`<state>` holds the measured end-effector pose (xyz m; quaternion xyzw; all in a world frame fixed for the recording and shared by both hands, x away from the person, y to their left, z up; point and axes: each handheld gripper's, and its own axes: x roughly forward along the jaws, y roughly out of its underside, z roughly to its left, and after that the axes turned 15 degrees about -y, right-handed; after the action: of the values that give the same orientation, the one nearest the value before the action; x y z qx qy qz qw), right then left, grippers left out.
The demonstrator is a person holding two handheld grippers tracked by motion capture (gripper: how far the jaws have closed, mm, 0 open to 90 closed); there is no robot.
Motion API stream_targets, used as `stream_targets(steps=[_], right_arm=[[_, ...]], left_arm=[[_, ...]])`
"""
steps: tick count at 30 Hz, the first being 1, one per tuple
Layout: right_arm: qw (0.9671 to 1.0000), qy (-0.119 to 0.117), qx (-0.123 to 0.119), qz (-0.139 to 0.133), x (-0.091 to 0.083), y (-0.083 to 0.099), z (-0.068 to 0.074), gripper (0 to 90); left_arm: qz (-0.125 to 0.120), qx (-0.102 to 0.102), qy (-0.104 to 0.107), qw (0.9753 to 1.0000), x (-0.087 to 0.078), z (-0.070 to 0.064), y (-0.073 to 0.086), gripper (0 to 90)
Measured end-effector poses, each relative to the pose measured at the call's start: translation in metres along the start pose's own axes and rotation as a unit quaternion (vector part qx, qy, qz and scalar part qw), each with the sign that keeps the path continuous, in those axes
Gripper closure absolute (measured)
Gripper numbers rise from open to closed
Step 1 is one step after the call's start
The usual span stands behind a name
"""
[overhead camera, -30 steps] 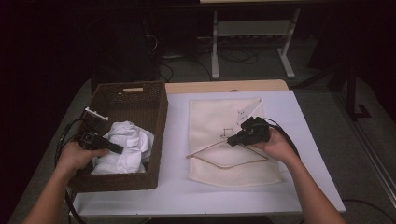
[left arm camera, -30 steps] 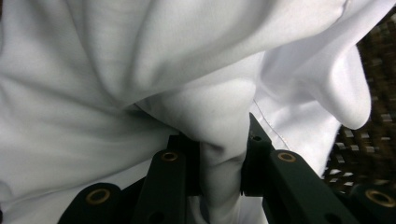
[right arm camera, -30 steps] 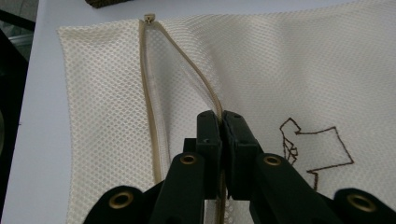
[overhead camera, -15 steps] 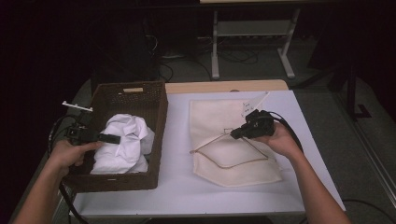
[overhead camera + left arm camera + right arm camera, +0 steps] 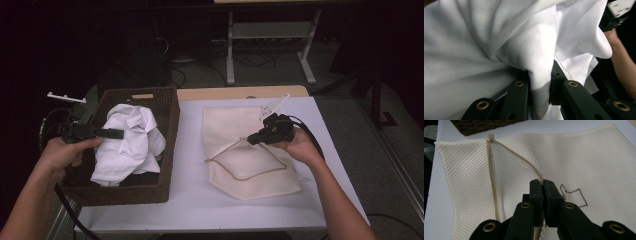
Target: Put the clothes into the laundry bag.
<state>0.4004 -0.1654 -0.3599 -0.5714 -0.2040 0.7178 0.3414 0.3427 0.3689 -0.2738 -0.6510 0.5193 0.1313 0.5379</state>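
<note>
Your left gripper (image 5: 117,133) had its jaws clamped on a fold of the white cloth (image 5: 127,142), which sat bunched in the wicker basket (image 5: 167,145). Right of the basket lay the mesh bag (image 5: 240,150) — your right gripper (image 5: 251,140) pinched its zipper edge, lifting it open.

- One basket (image 5: 165,120), brown wicker.
- One white cloth (image 5: 127,142), bunched up in the basket.
- One mesh bag (image 5: 250,170), cream, with one zip (image 5: 492,180) and one zip pull (image 5: 490,136).
- One table (image 5: 190,150).
- Two grippers: left gripper (image 5: 117,133), right gripper (image 5: 251,140).
- Two hands on them.
</note>
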Motion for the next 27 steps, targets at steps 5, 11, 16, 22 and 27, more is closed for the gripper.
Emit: stream_targets(steps=[5, 11, 16, 22, 27], right_arm=[[0.9999, 0.004, 0.005, -0.010, -0.007, 0.000, -0.004, 85.1], [0.9999, 0.007, 0.007, -0.011, -0.009, -0.002, -0.006, 85.4], [0.9999, 0.007, 0.004, -0.013, -0.010, -0.006, -0.007, 85.5], [0.9998, 0.011, 0.001, -0.014, -0.019, -0.015, -0.005, 85.7], [0.9998, 0.011, 0.003, -0.018, -0.022, -0.015, -0.008, 85.7]], left_arm=[[-0.026, 0.015, 0.026, 0.9992, -0.013, -0.022, -0.015, 80.1], [-0.035, 0.055, 0.046, 0.9968, -0.017, -0.058, -0.034, 80.1], [-0.037, 0.077, 0.059, 0.9946, -0.016, -0.082, -0.046, 80.1], [-0.046, 0.104, 0.088, 0.9896, -0.012, -0.115, -0.060, 80.2], [-0.048, 0.127, 0.120, 0.9836, -0.004, -0.145, -0.068, 80.1]])
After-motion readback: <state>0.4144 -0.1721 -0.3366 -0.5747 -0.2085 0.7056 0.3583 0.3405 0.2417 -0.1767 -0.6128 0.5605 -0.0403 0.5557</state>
